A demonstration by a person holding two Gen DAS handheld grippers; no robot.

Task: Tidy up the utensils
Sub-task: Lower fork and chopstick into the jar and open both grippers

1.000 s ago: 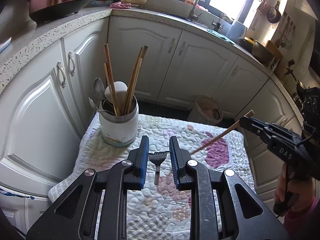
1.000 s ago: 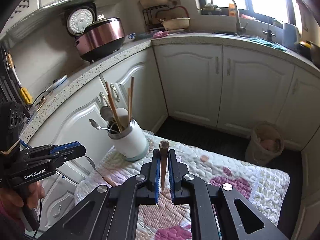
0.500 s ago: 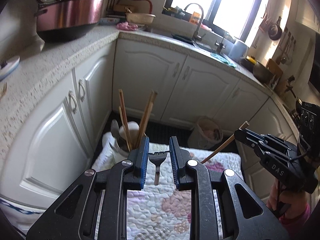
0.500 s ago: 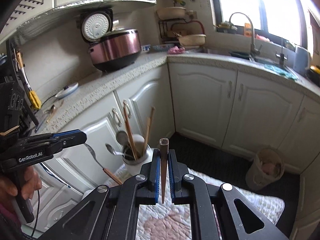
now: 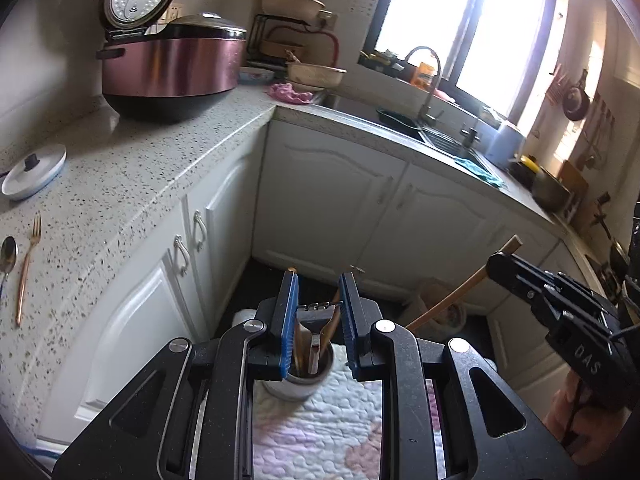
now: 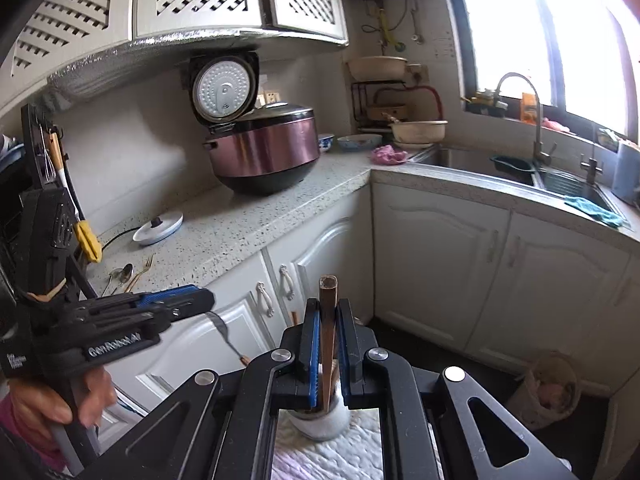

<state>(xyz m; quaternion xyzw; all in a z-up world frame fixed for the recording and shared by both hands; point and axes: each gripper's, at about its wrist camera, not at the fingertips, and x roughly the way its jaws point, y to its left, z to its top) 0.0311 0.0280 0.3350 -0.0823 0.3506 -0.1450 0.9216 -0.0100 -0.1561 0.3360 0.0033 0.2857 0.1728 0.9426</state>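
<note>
On the far left, a gold fork [image 5: 26, 267] and a spoon [image 5: 7, 257] are lying flat on the speckled table [image 5: 120, 184], apparently waiting their turn to be sorted. Moving right, the left gripper [image 5: 318, 312] is pinching a small fork [image 5: 318, 330] across its head, tines up and handle hanging down, so the handle is pointing toward the open mouth of the white utensil holder [image 5: 298, 380] directly beneath; that grip is letting the fork go in handle-first. The holder is standing on a quilted cloth [image 5: 316, 436] below table height and is already carrying wooden chopsticks [image 5: 298, 344], which is why the fork is being lined up over the remaining gap. Further right, the right gripper [image 6: 327, 344] is clamping a single brown chopstick [image 6: 328, 320] upright between its blue pads, thick end uppermost, and it is hovering over the same holder [image 6: 320, 420]. By my judgement, both pieces are being carried to the holder together, and the crowded rim is making a snag on entry the main risk.
</note>
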